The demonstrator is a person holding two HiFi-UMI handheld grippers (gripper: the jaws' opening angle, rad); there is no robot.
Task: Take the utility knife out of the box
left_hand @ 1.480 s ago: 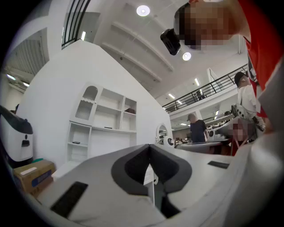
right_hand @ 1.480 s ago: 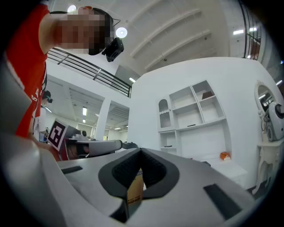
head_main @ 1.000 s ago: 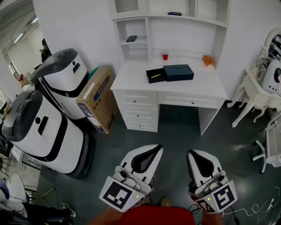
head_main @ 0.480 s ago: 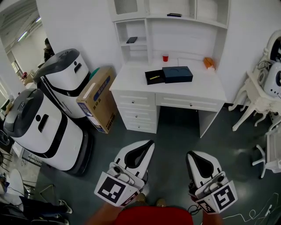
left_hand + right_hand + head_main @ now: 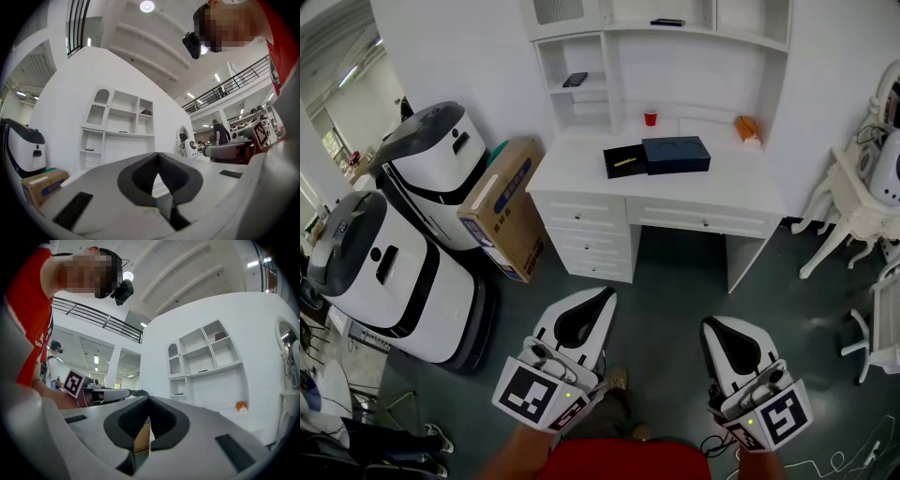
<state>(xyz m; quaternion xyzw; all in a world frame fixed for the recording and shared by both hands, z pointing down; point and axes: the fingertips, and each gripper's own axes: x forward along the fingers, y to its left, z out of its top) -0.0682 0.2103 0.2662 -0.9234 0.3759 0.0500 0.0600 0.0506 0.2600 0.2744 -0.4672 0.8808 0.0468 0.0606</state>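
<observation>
Far ahead on the white desk (image 5: 581,183) sits an open black box (image 5: 627,162) with a yellow utility knife (image 5: 625,161) inside. Its dark lid (image 5: 677,155) lies right beside it. My left gripper (image 5: 605,294) (image 5: 157,154) hangs low over the grey floor, well short of the desk, shut and empty. My right gripper (image 5: 711,326) (image 5: 149,399) is held beside it at the same distance from the desk. Its jaw tips meet and nothing is in them. Both point toward the desk.
Two large white-and-black machines (image 5: 394,272) and a tilted cardboard box (image 5: 502,206) stand left of the desk. A red cup (image 5: 651,118) and an orange object (image 5: 748,127) sit at the desk's back. White chairs (image 5: 853,206) crowd the right side.
Both grippers have moved forward over the floor, and the left one has shifted left in the head view. A shoe now shows below the left gripper. The jaws stayed shut.
</observation>
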